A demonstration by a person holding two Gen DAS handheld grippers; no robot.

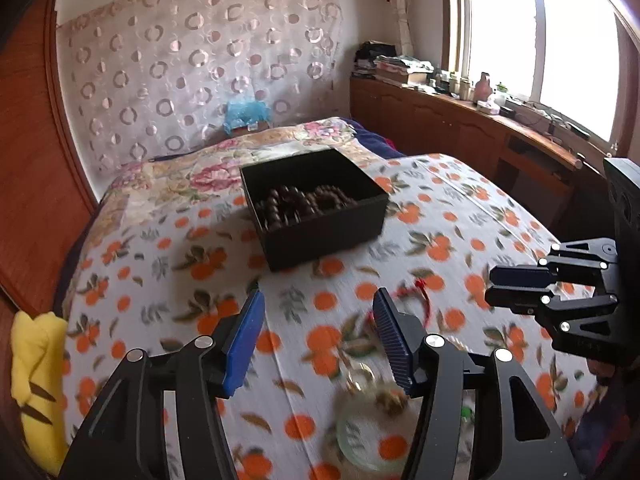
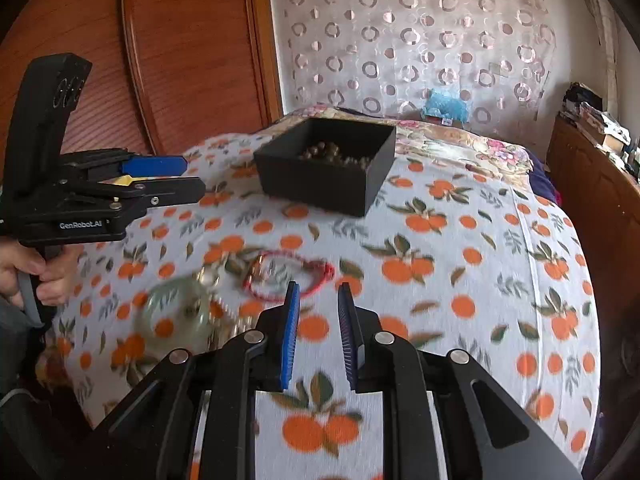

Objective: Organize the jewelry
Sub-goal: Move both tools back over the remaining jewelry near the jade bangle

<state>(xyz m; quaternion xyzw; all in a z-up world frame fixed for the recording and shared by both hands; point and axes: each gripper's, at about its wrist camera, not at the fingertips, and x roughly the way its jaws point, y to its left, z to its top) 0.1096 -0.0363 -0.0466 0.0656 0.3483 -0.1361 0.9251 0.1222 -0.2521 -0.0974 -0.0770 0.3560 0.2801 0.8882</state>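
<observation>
Two grippers hover over a bed (image 2: 480,264) spread with an orange-print cloth, a circle-patterned curtain (image 1: 200,60) behind the black box (image 1: 316,208) and wooden panelling beside it. Only the left wrist view shows the bright window (image 1: 560,40) and cluttered sideboard (image 1: 460,120); only the right wrist view shows a hand (image 2: 28,276) gripping the left gripper's handle. Dark bead strings (image 1: 304,204) lie inside the box. Nearer than the box, a red cord bracelet (image 2: 288,276) and a blurred pale glassy bangle (image 2: 176,316) lie on the cloth. The left gripper (image 1: 320,340) stands apart, empty; the right gripper (image 2: 318,332) is narrowly apart, empty.

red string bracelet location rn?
The red string bracelet lies on the orange-print sheet, right wrist view centre, between the black box and glass bangle.
</observation>
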